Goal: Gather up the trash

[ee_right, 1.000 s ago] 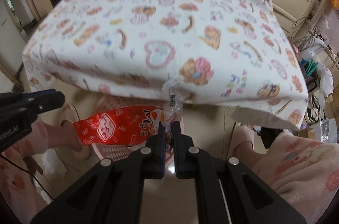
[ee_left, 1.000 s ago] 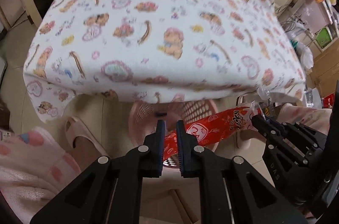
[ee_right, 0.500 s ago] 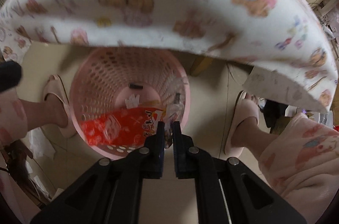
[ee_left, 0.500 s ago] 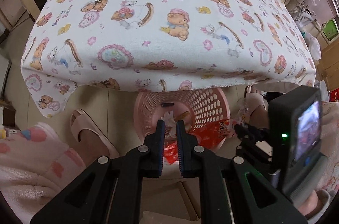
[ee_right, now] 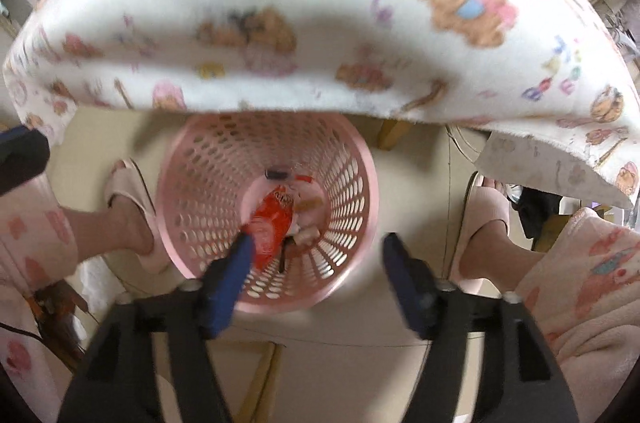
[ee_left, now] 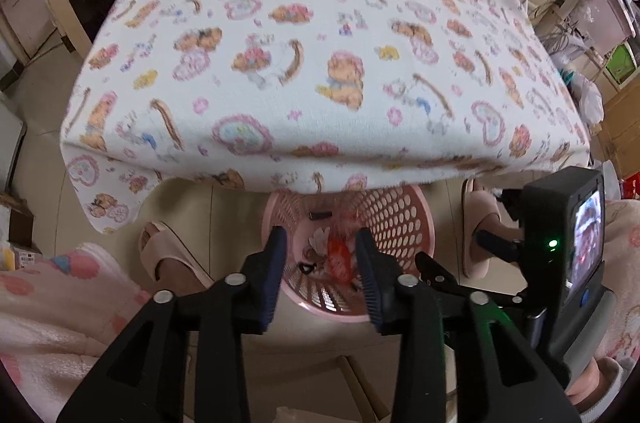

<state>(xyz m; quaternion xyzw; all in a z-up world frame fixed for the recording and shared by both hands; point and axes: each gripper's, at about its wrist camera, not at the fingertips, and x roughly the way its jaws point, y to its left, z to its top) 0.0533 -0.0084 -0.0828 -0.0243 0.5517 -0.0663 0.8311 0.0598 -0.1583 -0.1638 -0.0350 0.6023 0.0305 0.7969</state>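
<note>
Now over the pink basket, lower centre of the right wrist view — right gripper spread wide, fingers well apart, holding nothing. Red wrapper down inside the basket, lying against the near-left wall on the bottom, just beyond the left fingertip in that frame. Around it, other scraps: a small dark piece toward the far side, pale bits beside the wrapper. Basket on the beige floor, partly tucked under the overhanging edge of the cloth that fills the upper half of the frame. Slippered feet either side of the basket — one at centre left, one at centre right.

Same scene in the left wrist view: left gripper at lower centre, also parted and holding nothing, the basket seen between and beyond its fingers. Wrapper visible there as a red patch inside the basket, blurred. Cartoon-print cloth across the upper and middle frame, its top bare of trash in view. Right gripper's body with its small lit screen at the right edge, lower half. Pink pyjama fabric at lower left.
</note>
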